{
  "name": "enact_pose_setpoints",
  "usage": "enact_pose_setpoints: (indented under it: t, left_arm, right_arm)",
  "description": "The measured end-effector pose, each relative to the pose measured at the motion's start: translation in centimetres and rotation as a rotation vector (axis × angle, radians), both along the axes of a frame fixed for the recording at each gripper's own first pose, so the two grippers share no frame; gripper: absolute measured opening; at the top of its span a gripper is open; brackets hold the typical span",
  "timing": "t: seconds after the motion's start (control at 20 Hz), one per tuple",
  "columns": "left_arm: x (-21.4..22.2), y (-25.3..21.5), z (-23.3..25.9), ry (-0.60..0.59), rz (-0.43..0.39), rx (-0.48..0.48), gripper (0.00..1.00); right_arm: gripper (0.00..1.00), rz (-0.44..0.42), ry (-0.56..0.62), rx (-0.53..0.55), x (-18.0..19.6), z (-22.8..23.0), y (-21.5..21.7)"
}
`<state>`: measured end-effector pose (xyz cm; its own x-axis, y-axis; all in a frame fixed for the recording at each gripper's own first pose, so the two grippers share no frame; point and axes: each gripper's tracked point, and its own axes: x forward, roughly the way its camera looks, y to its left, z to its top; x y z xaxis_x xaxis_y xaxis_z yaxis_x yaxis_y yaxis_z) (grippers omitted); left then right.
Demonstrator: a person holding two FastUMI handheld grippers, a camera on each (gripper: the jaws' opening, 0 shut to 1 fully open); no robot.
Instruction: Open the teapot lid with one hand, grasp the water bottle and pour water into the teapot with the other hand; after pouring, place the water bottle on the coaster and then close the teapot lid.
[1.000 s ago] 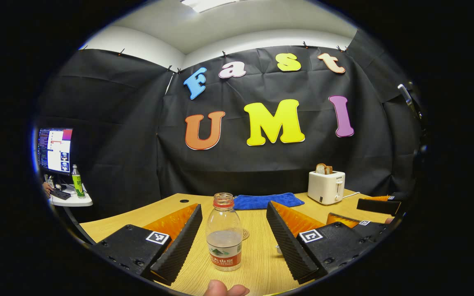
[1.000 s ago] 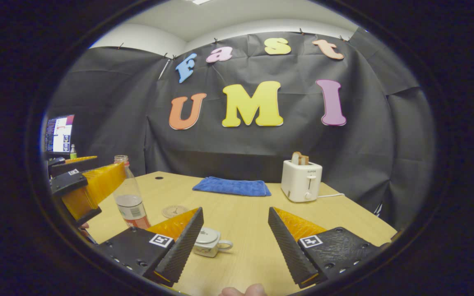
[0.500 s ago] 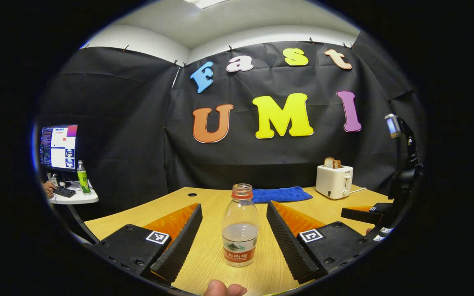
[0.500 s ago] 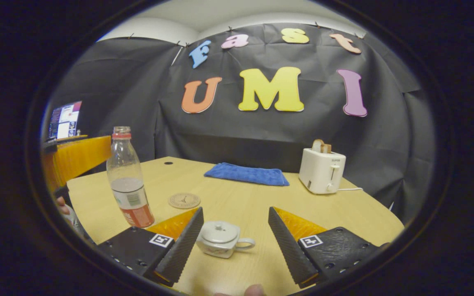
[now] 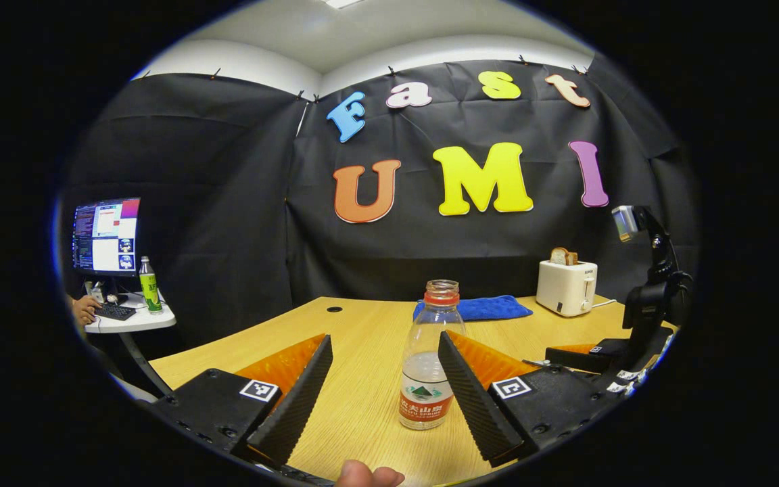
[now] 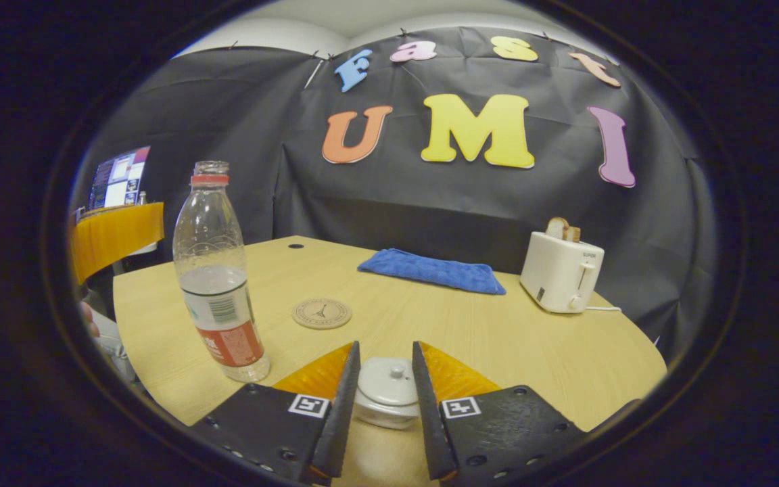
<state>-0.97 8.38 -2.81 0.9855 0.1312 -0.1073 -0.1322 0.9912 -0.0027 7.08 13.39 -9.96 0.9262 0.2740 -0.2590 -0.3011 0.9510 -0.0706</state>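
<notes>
Right gripper [image 6: 384, 399] low over teapot [image 6: 387, 404], jaws narrowed around lid [image 6: 389, 379], contact perhaps made, hard to tell. Left gripper [image 5: 386, 385] spread wide, water bottle [image 5: 429, 358] upright near its right finger, ungrasped. Coaster [image 6: 322, 313] lies farther back, bare, awaiting bottle.

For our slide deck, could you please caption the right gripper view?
Right gripper closing its jaws around the teapot lid, water bottle standing nearby.
</notes>
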Motion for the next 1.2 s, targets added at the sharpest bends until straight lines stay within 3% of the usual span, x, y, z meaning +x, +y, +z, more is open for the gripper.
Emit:
enact_pose_setpoints:
  t: [0.1,0.15,0.2,0.35,0.4,0.75,1.2]
  left_arm:
    - [0.1,0.1,0.0,0.002,-0.002,-0.003,0.98]
    - [0.1,0.2,0.0,0.001,-0.002,-0.004,0.99]
    - [0.2,0.1,-0.1,0.001,-0.003,-0.006,0.99]
    - [0.3,-0.1,-0.3,0.007,-0.013,-0.006,0.99]
    - [0.3,-0.3,-0.4,0.009,-0.020,-0.007,0.99]
    - [0.3,-3.0,-3.0,0.066,-0.135,-0.022,0.99]
    - [1.2,-4.3,-7.8,0.178,-0.200,-0.048,0.99]
  right_arm:
    - [0.42,0.002,0.009,-0.008,0.1,-0.3,-0.1]
    - [0.42,-0.007,0.009,0.001,0.0,-0.1,-0.3]
    - [0.28,-0.002,0.016,0.012,0.3,-0.2,0.0]
    - [0.27,-0.022,0.005,0.022,0.4,0.1,-1.1]
    - [0.03,-0.018,0.027,0.022,0.9,-0.5,-1.0]
    - [0.00,0.021,-0.012,0.021,0.5,1.0,-0.7]
    - [0.00,0.018,-0.089,0.045,-0.7,5.5,-2.9]
